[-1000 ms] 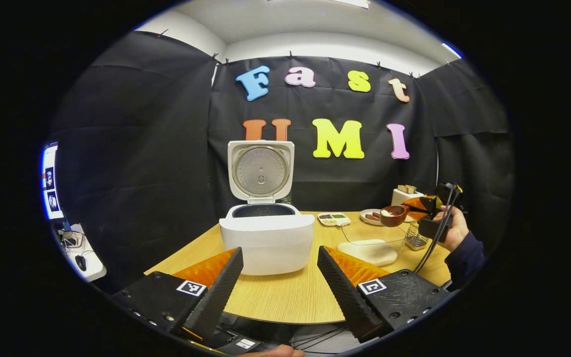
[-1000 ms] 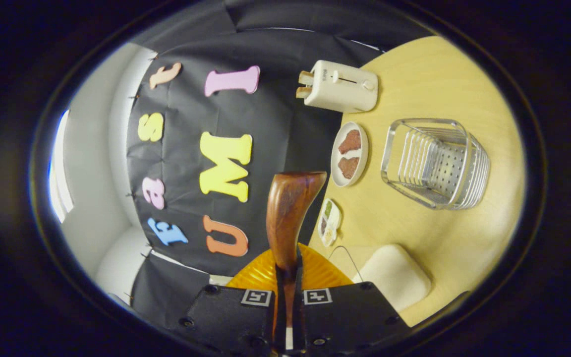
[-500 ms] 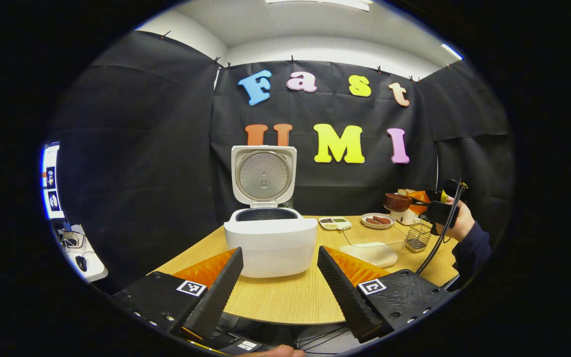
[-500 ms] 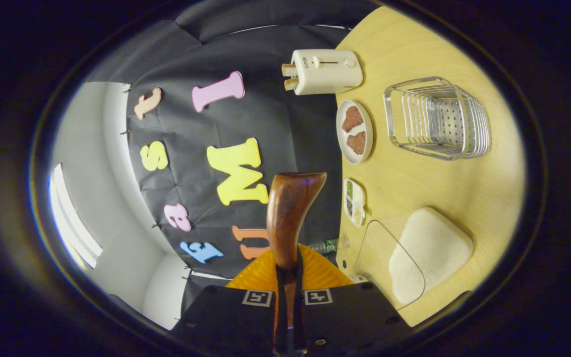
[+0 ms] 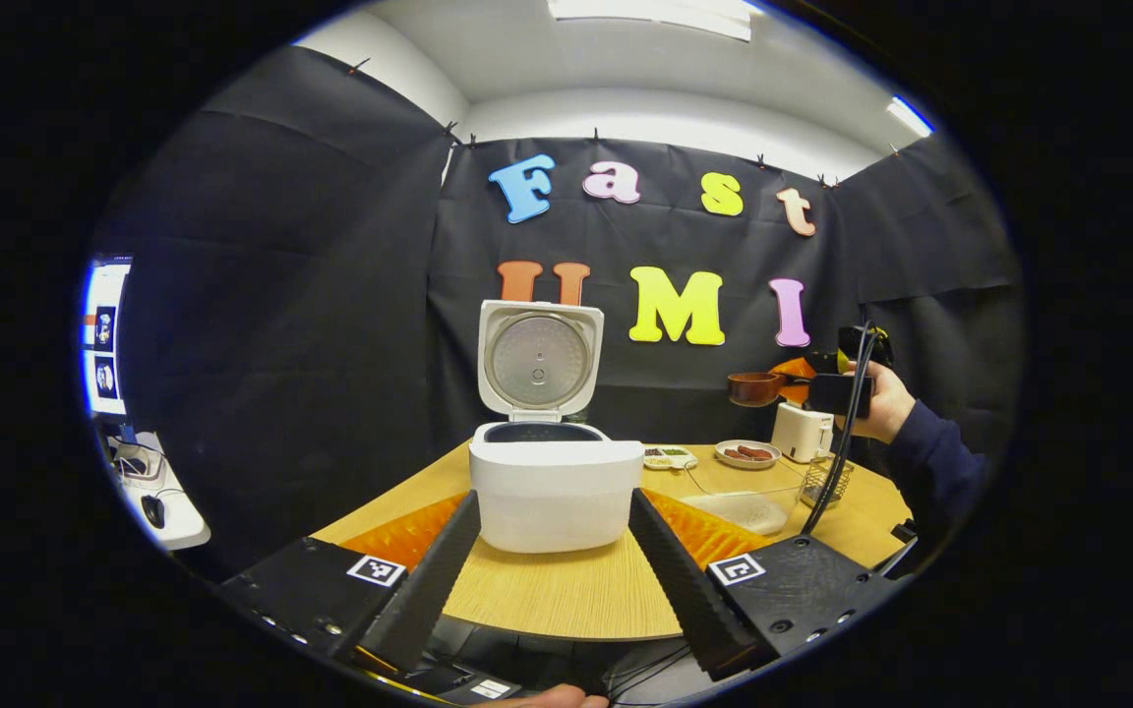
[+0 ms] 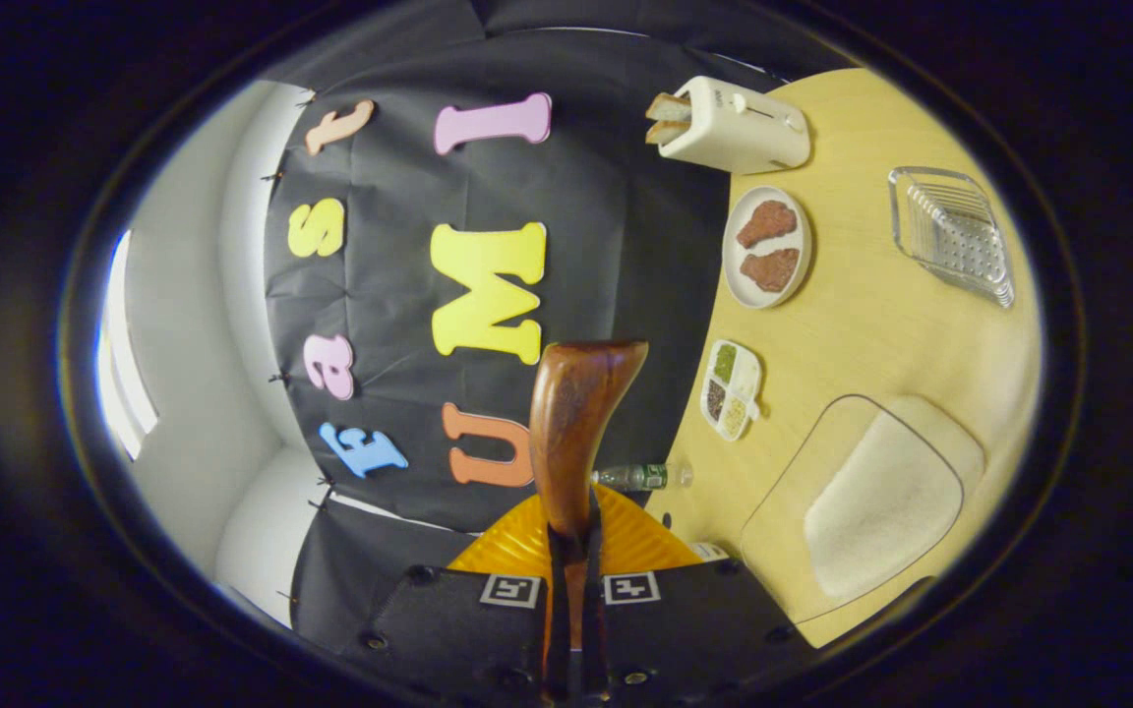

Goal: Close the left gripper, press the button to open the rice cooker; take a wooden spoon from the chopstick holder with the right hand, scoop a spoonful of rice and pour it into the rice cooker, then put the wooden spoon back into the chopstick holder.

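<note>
Your right tool point(image 6: 571, 600) is clamped on the wooden spoon point(image 6: 576, 423), carried high and well right of the open rice cooker point(image 5: 555, 482); your left tool point(image 5: 552, 565) hangs wide open and empty before it. Tilt the spoon in transit and any rice aboard, unseen here, would spill onto the counter point(image 5: 566, 590). The toaster's point(image 6: 739, 123) mark is too small to read.

toaster point(image 6: 734, 125), meat plate point(image 6: 768, 247), snack tray point(image 6: 732, 389), water bottle point(image 6: 640, 477).
</note>
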{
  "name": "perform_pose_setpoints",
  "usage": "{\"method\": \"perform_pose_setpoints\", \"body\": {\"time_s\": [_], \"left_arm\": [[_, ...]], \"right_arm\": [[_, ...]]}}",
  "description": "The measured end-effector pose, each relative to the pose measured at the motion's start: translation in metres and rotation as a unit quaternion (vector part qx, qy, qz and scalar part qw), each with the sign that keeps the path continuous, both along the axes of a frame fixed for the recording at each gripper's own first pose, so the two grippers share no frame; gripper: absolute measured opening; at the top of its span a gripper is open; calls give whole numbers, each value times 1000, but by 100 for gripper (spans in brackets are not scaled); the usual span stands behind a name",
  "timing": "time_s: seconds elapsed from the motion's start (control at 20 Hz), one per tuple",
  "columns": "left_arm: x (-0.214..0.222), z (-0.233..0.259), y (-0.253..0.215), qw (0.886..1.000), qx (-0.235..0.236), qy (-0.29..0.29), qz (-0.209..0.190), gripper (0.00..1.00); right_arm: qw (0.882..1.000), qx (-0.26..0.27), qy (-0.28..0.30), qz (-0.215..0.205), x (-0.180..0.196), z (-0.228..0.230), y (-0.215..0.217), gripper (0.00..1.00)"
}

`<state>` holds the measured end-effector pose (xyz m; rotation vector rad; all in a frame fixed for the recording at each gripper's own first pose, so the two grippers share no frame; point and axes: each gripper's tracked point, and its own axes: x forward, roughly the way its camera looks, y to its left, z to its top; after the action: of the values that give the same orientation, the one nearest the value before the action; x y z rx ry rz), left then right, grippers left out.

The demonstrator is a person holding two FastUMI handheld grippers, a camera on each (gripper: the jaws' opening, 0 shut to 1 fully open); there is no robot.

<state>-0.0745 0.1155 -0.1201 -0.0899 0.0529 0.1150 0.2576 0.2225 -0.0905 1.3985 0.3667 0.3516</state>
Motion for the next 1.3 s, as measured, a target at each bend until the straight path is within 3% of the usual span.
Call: {"method": "perform_pose_setpoints", "body": {"time_s": [0.6,0.8,1.05,1.2,1.3], "left_arm": [[-6,-4,40,1000,15,-24,9,94],[-6,-3,40,999,8,-33,1,94],[-11,-7,48,999,22,-28,9,94],[-16,-10,46,999,25,-31,3,94],[-15,-15,46,999,33,-25,4,94]], "right_arm": [[993,-108,16,38,72,-8,147,10],[985,-160,-18,65,68,-9,200,10],[953,-283,-76,78,64,-26,254,10],[920,-369,-110,75,64,-44,268,10],[904,-400,-129,81,59,-49,280,11]]}}
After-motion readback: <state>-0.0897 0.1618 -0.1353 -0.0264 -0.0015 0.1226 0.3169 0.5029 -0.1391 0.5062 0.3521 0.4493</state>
